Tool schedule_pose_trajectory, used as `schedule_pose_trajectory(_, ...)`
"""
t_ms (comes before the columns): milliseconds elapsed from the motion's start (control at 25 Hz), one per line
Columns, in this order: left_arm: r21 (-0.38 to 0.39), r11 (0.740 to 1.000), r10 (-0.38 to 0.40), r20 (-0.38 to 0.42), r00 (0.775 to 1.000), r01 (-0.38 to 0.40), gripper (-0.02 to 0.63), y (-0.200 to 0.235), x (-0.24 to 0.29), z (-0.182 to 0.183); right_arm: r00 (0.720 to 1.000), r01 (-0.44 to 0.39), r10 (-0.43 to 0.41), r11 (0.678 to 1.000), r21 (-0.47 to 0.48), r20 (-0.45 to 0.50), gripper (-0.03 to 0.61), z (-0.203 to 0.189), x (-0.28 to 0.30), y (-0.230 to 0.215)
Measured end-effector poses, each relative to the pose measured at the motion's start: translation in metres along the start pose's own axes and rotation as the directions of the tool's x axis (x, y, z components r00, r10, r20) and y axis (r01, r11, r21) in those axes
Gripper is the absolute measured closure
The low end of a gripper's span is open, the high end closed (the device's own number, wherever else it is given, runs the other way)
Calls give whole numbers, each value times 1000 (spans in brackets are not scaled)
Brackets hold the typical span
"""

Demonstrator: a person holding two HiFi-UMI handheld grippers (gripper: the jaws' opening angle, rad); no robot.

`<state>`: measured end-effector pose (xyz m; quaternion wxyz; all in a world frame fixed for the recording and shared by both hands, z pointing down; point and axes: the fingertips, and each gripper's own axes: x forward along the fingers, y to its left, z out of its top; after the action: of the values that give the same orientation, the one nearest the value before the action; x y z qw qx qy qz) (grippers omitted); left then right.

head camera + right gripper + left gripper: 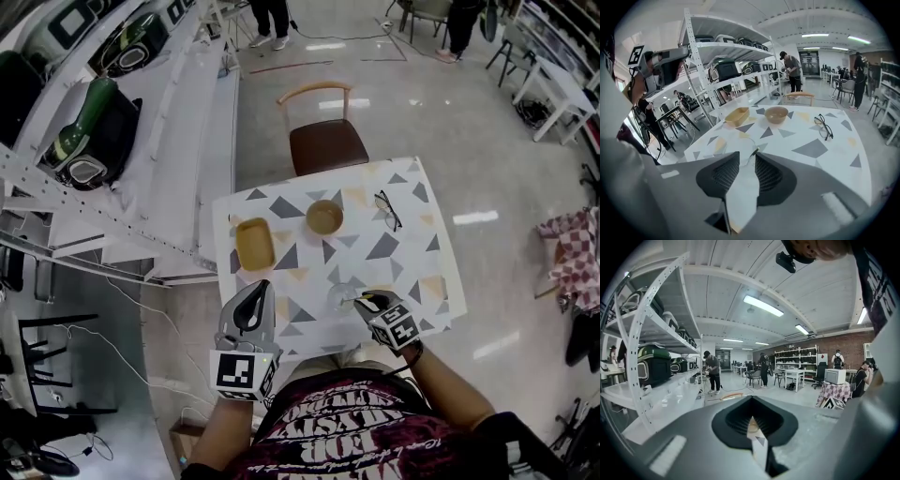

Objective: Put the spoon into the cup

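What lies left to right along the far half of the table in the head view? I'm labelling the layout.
rectangular tan dish → round bowl → eyeglasses

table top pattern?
Table top: white with scattered grey and pale yellow triangles. It shows best in the right gripper view.

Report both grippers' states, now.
Left gripper: closed, empty.
Right gripper: open, tongs apart; spoon at their tips, apparently not clamped.
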<state>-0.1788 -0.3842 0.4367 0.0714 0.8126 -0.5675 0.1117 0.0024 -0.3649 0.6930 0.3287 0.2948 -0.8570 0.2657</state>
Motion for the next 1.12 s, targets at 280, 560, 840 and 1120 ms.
schedule_pose_trajectory(280,-10,999,33,25,999,-32,614,-16,-21,3,998,34,-31,999,-38,59,414,1,-39,-4)
schedule_pose_trajectory(560,-15,999,44,48,998,-43,614,-41,-38,5,977,66,-42,991,-112,208,416,28,-96,1)
schedule_pose_trajectory(840,-5,999,46,61,997,-46,614,-61,-53,8,903,123,-43,979,-161,428,474,75,-176,13)
schedule_pose_trajectory(1120,23,999,46,77,996,-48,614,-75,-66,18,815,177,-20,960,-215,580,545,113,-250,32)
